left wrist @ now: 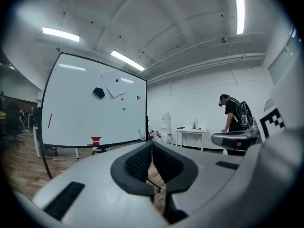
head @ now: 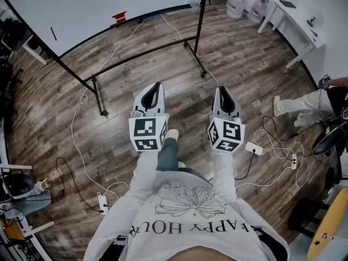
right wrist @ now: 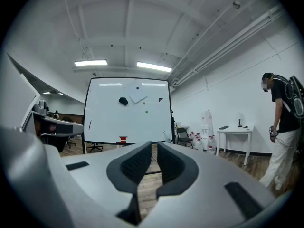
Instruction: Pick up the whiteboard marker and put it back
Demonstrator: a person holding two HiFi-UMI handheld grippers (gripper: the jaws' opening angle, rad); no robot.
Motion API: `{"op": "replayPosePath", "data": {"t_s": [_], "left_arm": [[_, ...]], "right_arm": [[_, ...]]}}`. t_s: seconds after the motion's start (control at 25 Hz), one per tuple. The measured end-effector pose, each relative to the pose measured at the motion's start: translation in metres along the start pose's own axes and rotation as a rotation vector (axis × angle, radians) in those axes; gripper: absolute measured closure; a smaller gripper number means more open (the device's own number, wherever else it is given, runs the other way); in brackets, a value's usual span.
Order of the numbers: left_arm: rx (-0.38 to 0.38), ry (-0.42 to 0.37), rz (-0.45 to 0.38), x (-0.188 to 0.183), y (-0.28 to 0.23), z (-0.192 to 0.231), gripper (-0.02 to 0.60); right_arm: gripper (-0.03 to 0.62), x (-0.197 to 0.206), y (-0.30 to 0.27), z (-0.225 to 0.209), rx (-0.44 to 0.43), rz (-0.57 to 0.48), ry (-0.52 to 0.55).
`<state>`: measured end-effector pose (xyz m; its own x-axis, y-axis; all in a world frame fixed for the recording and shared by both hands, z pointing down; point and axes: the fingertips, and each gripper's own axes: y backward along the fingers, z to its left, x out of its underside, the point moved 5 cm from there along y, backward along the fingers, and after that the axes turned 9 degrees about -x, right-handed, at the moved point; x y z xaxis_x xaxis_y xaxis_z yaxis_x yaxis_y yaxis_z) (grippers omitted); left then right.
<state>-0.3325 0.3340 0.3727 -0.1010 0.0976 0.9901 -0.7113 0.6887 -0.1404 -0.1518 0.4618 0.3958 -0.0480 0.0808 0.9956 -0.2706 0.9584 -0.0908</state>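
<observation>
Red, the whiteboard marker (head: 53, 33) clung near the left edge of the whiteboard (head: 98, 4) in the head view, well apart from the left gripper (head: 157, 85) and the right gripper (head: 222, 89). In the left gripper view its jaws met, empty, with the marker far ahead. In the right gripper view the jaws stood closed, empty.

The left gripper (head: 157, 86) and the right gripper (head: 223, 90) are being held out side by side, roughly level, on white-sleeved arms (head: 142, 173) before the body, each with jaws being held together on nothing.
</observation>
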Motion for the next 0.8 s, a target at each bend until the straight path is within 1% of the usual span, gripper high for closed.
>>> {"op": "replayPosePath", "data": {"t_s": [0.16, 0.28, 0.48, 0.8], "left_arm": [[-0.002, 0.002, 0.008, 0.002, -0.031, 0.009, 0.574], [0.0, 0.006, 0.006, 0.0, -0.065, 0.017, 0.574], [0.013, 0.011, -0.004, -0.012, -0.139, 0.035, 0.575], [0.055, -0.003, -0.03, -0.044, -0.258, 0.062, 0.574]], "right_arm": [[0.571, 0.002, -0.031, -0.01, 0.0, 0.006, 0.0], [0.56, 0.002, -0.065, -0.019, -0.004, 0.005, 0.0], [0.542, -0.01, -0.138, -0.037, -0.011, -0.004, 0.007], [0.526, -0.039, -0.25, -0.068, 0.017, -0.036, 0.019]]}}
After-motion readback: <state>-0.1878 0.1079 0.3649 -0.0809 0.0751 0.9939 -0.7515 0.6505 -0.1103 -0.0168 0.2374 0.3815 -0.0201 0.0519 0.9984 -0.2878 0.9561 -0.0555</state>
